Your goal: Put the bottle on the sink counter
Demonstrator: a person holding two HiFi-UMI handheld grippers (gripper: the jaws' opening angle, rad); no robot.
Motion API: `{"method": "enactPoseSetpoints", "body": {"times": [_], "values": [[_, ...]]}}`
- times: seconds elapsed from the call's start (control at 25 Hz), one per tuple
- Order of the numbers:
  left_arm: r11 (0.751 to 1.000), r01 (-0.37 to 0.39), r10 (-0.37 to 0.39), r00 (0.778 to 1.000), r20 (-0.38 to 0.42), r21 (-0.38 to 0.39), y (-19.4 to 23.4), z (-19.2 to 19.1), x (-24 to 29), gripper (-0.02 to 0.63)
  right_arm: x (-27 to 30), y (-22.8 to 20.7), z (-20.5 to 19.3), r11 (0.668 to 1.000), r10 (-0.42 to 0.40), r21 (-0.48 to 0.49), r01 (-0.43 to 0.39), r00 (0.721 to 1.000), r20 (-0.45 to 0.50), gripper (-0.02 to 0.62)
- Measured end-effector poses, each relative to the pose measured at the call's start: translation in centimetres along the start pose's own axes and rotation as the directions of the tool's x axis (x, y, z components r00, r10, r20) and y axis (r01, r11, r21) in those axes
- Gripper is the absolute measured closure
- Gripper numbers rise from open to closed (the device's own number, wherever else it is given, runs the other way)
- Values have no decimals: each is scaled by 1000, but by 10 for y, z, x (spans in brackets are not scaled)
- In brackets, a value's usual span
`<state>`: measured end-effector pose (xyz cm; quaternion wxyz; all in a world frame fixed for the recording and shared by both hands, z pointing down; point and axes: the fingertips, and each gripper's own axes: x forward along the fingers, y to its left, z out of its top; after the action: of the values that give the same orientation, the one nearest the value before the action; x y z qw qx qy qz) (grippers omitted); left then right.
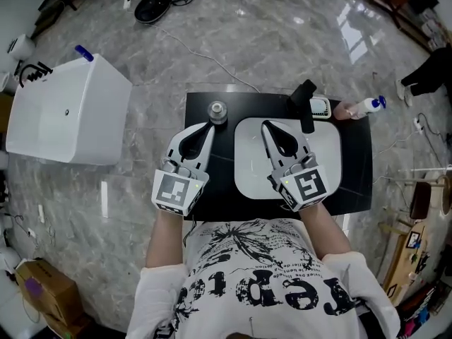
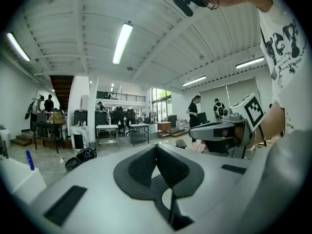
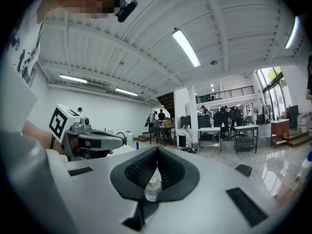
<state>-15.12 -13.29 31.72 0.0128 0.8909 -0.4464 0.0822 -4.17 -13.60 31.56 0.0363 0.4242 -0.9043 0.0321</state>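
Observation:
A small clear bottle [image 1: 217,111] with a pale cap stands upright on the black sink counter [image 1: 212,189], left of the white basin [image 1: 325,168]. My left gripper [image 1: 206,127] is just in front of the bottle, slightly left of it and apart from it. In the left gripper view its jaws [image 2: 156,146] are pressed together with nothing between them. My right gripper [image 1: 266,126] hovers over the basin, its jaws [image 3: 157,150] meeting at the tips. The bottle [image 3: 152,189] shows through the gap below those tips, beyond them and not held.
A black faucet [image 1: 305,104] rises at the basin's far edge. A spray bottle [image 1: 364,106] lies at the counter's far right corner. A white tub [image 1: 67,111] stands on the marble floor to the left. Cables and a dark bundle [image 1: 157,4] lie beyond.

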Motion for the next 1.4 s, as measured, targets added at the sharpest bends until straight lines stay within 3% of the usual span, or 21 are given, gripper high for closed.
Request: {"method": "enactPoseSetpoints", "body": {"times": [0.2,0.8,1.4], "values": [[999,-3,6,998,63,-38,-8,6,-12,592,-4,9,-1,999,28,-14,-28,1000,-5,581],[999,26,-24,997,80,-32,-22,9,-29,591,-16,26,-10,997,53,-49,-55,998,-42,583],[997,36,-29,995,99,-70,-16,-1,-38,591,-11,34,-19,997,20,-67,-23,999,-42,583]]}}
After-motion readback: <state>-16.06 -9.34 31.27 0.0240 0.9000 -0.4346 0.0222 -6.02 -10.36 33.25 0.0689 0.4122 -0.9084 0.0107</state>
